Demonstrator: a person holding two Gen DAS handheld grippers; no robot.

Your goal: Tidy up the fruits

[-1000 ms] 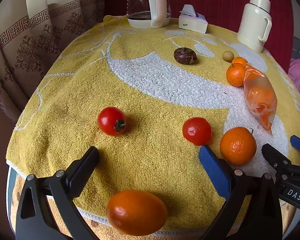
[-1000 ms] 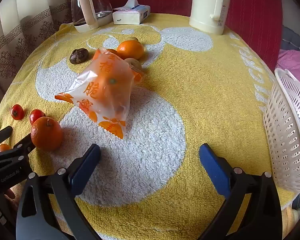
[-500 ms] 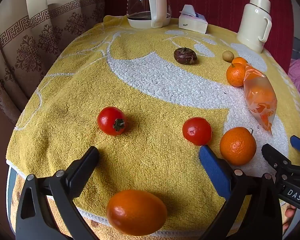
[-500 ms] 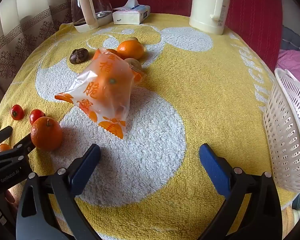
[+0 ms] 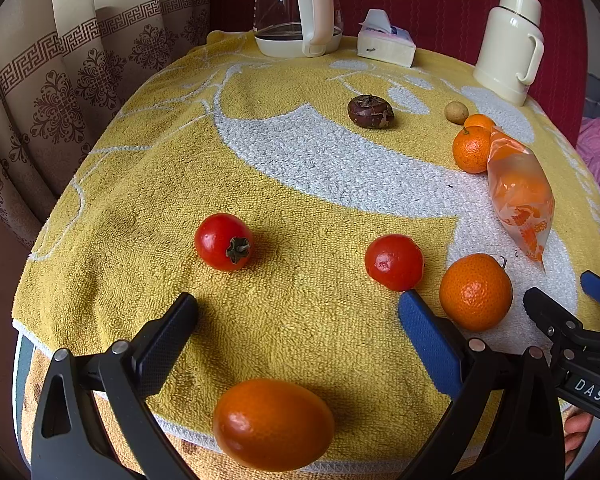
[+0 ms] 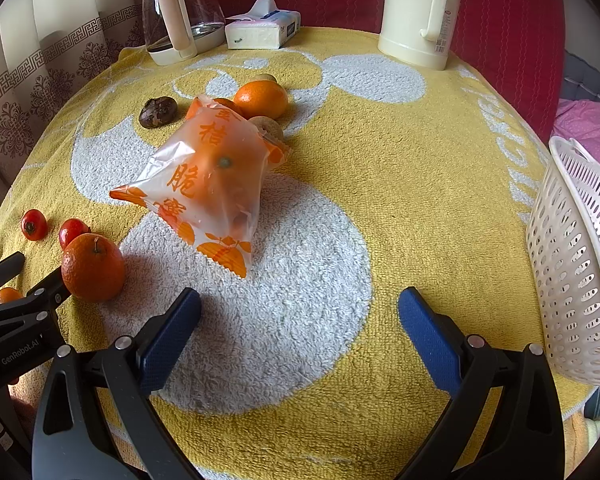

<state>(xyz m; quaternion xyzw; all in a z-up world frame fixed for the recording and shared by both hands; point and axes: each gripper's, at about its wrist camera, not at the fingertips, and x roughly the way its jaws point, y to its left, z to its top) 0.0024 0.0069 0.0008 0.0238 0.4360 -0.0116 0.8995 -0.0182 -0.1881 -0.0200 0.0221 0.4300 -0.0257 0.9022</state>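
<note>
My left gripper [image 5: 298, 320] is open above the table's near left edge, nothing between its fingers. Below it lies an oval orange fruit [image 5: 273, 424]. Ahead sit two red tomatoes [image 5: 223, 242] [image 5: 394, 262] and a tangerine [image 5: 476, 291] just right of the blue finger. Farther back are a dark brown fruit [image 5: 370, 111], a small yellowish fruit [image 5: 456, 112] and two more tangerines [image 5: 471, 149]. My right gripper [image 6: 299, 322] is open over bare towel. In front of it lies a printed plastic bag [image 6: 210, 180] holding fruit. A white perforated basket [image 6: 576, 264] stands at the right.
A yellow and white towel [image 6: 400, 168] covers the round table. At the back stand a glass kettle [image 5: 298, 8], a tissue pack [image 5: 385, 42] and a cream thermos [image 6: 418, 12]. Curtains hang at the left. The left gripper's body shows at the lower left of the right wrist view.
</note>
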